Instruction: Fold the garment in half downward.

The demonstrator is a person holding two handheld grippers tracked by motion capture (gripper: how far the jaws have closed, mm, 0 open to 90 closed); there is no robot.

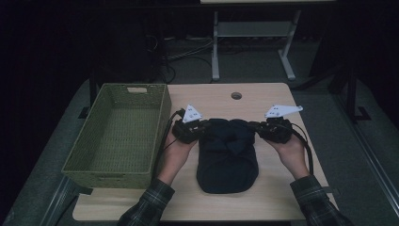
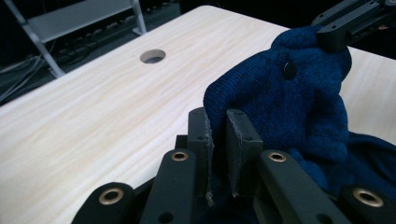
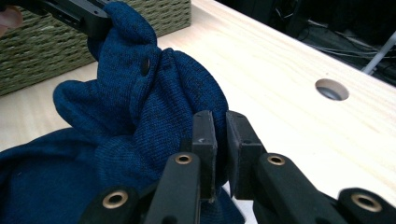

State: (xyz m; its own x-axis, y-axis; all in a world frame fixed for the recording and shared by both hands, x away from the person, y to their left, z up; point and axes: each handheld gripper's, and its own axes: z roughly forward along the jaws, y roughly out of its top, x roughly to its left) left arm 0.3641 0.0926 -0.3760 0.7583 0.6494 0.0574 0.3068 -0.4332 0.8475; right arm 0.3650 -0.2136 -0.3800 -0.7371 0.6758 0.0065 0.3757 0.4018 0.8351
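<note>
A dark blue knit garment (image 1: 228, 157) with a small dark button (image 2: 289, 70) lies folded in the middle of the wooden table (image 1: 277, 197). My left gripper (image 1: 203, 128) is shut on the left corner of its far edge; knit cloth (image 2: 261, 107) is pinched between the black jaws (image 2: 219, 128). My right gripper (image 1: 258, 128) is shut on the right corner, with the cloth (image 3: 140, 116) caught between its jaws (image 3: 222, 133). Between the two grippers the far edge is bunched and lifted a little off the table. Each gripper view also has the other gripper (image 2: 348, 21) (image 3: 77, 14) holding the cloth farther off.
A green woven basket (image 1: 115, 136) stands at the table's left side, close to my left hand, with nothing visible inside it. A round cable hole (image 1: 236, 95) sits near the table's far edge. Beyond the table are a desk frame (image 1: 254, 33) and floor cables.
</note>
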